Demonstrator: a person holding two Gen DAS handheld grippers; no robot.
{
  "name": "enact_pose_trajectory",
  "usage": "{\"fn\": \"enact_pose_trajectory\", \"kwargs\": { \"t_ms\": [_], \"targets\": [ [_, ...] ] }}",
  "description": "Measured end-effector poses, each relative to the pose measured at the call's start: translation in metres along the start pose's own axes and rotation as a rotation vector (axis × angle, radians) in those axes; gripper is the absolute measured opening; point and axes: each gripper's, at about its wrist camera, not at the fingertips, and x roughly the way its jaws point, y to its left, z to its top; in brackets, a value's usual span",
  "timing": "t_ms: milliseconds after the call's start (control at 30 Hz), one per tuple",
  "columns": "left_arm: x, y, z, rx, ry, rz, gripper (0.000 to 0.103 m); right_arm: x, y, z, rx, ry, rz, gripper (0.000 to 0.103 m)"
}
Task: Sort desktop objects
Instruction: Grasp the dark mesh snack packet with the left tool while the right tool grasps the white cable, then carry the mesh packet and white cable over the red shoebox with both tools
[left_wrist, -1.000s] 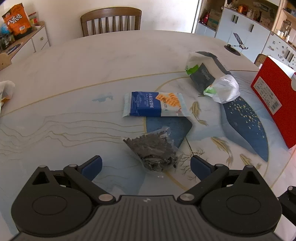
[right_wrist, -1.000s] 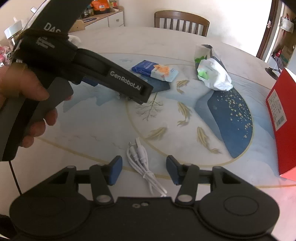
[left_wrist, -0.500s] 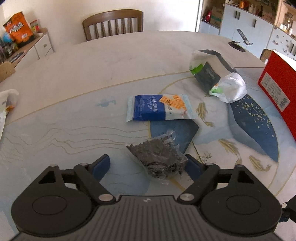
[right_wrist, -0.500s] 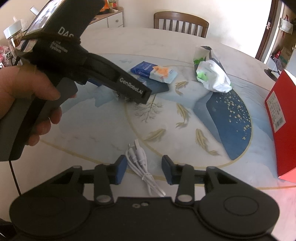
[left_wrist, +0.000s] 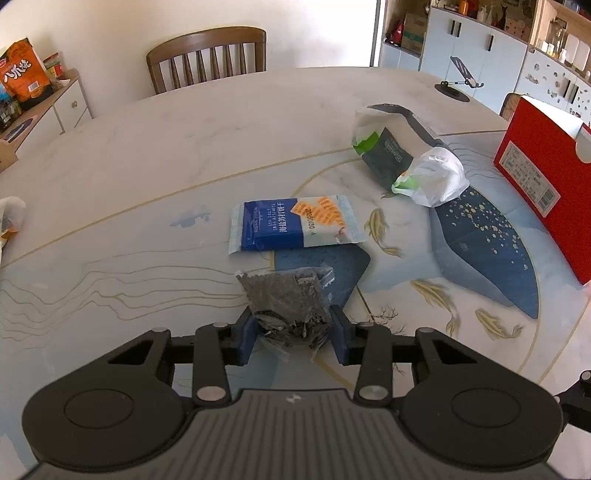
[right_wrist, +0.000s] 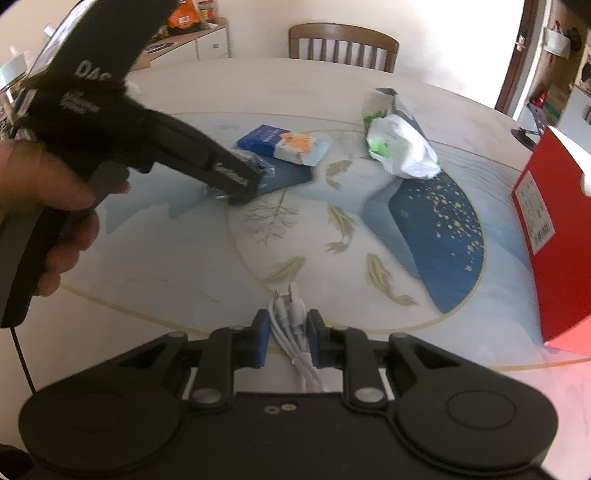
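A: Closing on both sides now — a second ago each pair of jaws stood wide. The right gripper pinches the white cable low on the worktop.

B: And the left gripper squeezes the dark pouch, just short of the blue snack packet. Both look ready to lift; the red box waits farther right.

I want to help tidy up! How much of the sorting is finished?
Nothing looks sorted yet. The left gripper is closed on the bag of dark flakes, and the right gripper is closed on the white cable. The blue snack packet, the white plastic bags and the red box lie untouched on the table.
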Motion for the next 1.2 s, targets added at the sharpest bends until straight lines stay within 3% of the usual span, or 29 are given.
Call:
{"fn": "enact_pose_trajectory", "kwargs": {
  "t_ms": [633,1200],
  "targets": [
    [-0.015,-0.006,-0.013,0.021,-0.008,-0.033,0.035,-0.011,-0.036,-0.007,0.145,0.01,-0.027,0.019],
    [-0.064,-0.037,-0.03,0.037,0.01,-0.142,0.035,-0.039,-0.07,-0.018,0.255,-0.014,-0.067,0.019]
  ]
}}
